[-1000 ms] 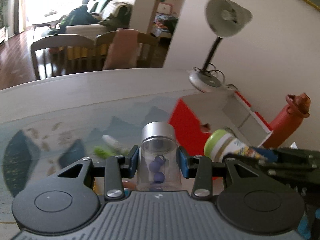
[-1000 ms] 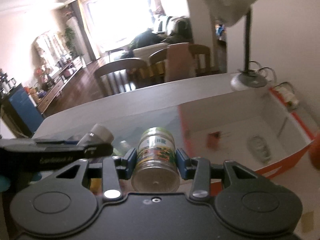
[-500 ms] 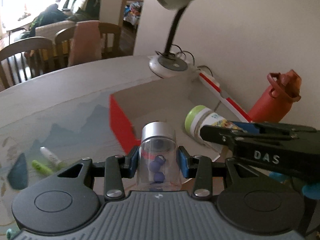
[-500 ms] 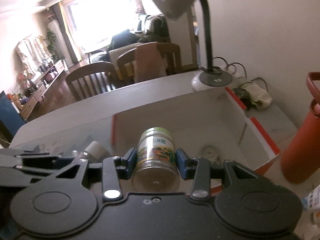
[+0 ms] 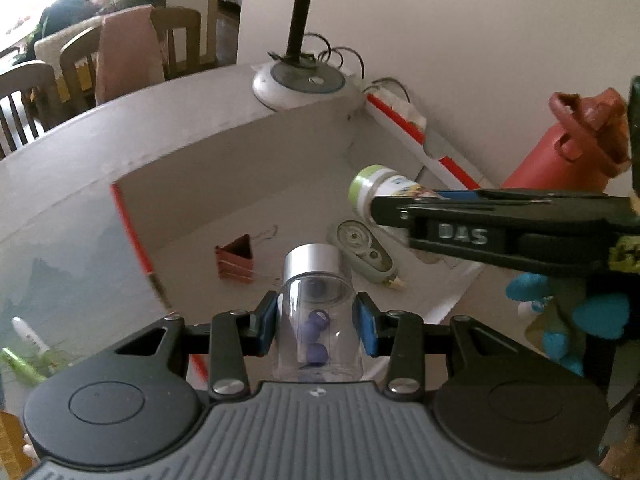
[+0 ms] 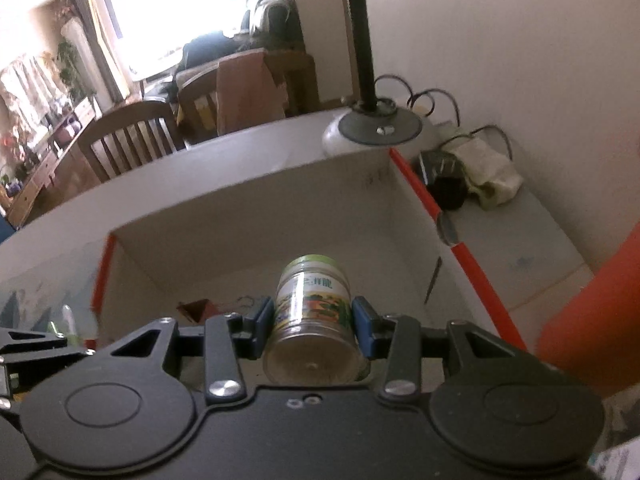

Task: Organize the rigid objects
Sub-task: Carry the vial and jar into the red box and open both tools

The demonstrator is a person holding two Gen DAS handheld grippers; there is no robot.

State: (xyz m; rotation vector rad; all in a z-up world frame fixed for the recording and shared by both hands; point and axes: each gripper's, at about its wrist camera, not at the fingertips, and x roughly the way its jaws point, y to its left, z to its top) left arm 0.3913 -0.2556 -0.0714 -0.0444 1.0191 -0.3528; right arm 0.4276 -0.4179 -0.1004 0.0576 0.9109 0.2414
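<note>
I hold both loads above the open box [image 5: 248,184]: my left gripper [image 5: 318,330] is clamped on the clear jar [image 5: 318,320], my right gripper [image 6: 314,330] on the labelled bottle [image 6: 312,308], each long axis pointing forward and down toward the box floor, the right reaching deeper.

Sitting clamped between blue pads: clear jar [image 5: 318,312] with silver cap, purple beads inside, pointing forward over the open red-edged box [image 5: 248,184]. Hanging likewise over the box: green-lidded bottle [image 6: 310,312] with printed label, tilted lid-forward. Lying on the box floor: brown triangular piece [image 5: 235,259] and grey-green tape dispenser [image 5: 362,249], near each other.
</note>
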